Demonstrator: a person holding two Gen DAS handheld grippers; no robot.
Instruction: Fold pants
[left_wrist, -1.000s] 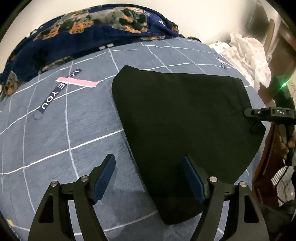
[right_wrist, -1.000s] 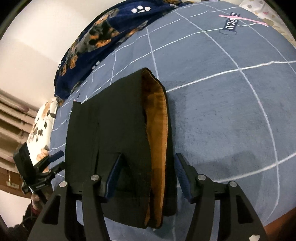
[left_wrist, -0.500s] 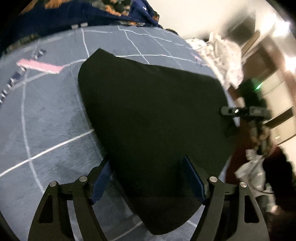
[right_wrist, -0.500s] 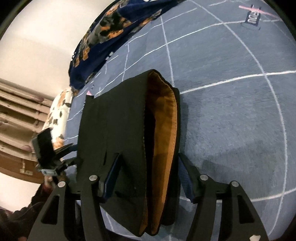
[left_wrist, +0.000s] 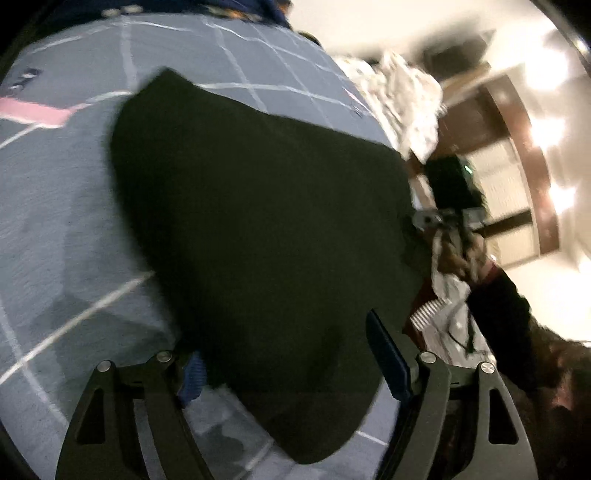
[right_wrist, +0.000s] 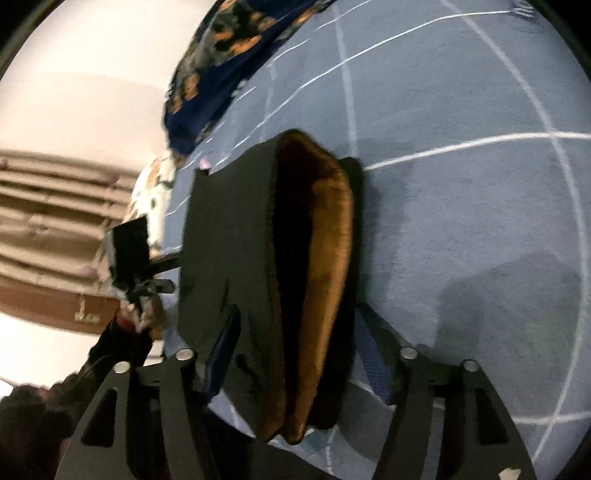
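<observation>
The folded black pants (left_wrist: 258, 221) lie on the blue grid-pattern bedspread (left_wrist: 66, 229). In the right wrist view the pants (right_wrist: 229, 236) show their open waist with an orange-brown lining (right_wrist: 325, 258). My left gripper (left_wrist: 291, 365) is open, its jaws astride the near edge of the pants, the left finger partly under the cloth. My right gripper (right_wrist: 295, 354) is open, its jaws astride the waist end. Each gripper shows in the other's view, at the far edge of the pants (left_wrist: 439, 218) (right_wrist: 147, 280).
A dark floral blanket (right_wrist: 229, 55) lies along the far side of the bed. A white patterned cloth (left_wrist: 402, 96) is heaped at the bed's corner by dark wooden furniture (left_wrist: 517, 147). A pink label (left_wrist: 33, 112) is on the bedspread.
Both grippers have moved in over the ends of the pants and tilted. The pants now sit between each pair of fingers. The waist opening gapes wider.
</observation>
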